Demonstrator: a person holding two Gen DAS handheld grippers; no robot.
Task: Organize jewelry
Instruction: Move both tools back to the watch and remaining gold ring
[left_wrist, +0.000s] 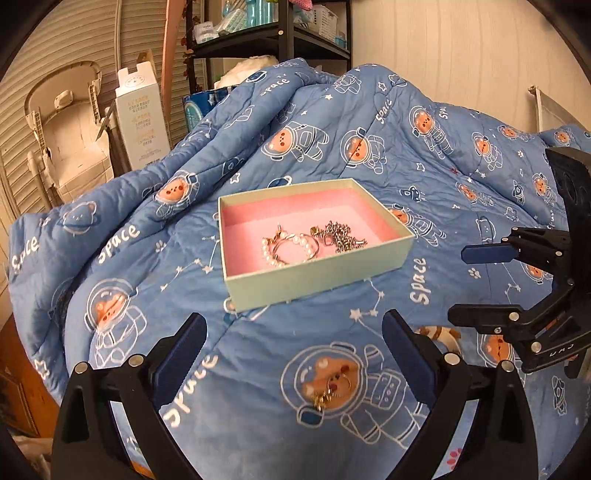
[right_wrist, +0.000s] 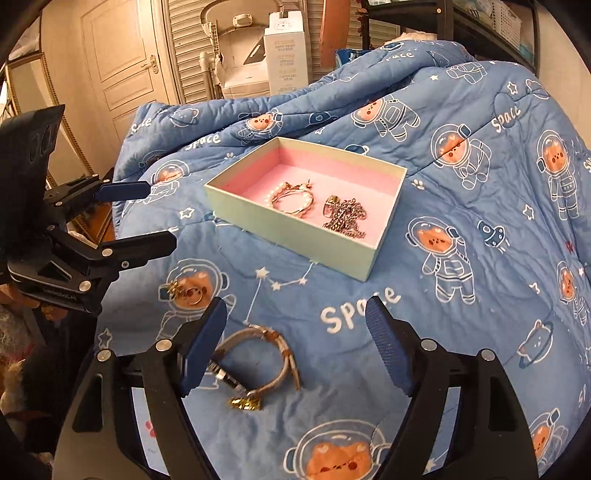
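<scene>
Left hand-held gripper (left_wrist: 293, 354) jaws apart, nothing between; small gold earring (left_wrist: 328, 393) on the quilt (left_wrist: 184, 258) just ahead. Box (left_wrist: 314, 269) farther off holds pearl bracelet (left_wrist: 286, 247) left, chain (left_wrist: 341, 236) right. Right hand-held gripper (right_wrist: 295, 341) jaws apart, empty; watch (right_wrist: 255, 365) lies near its left finger.

Warm, fairly bright indoor light falls evenly, with soft shadows. Both fisheye views bend strongly toward dark, vignetted corners; the centre is sharp, the edges slightly soft.
</scene>
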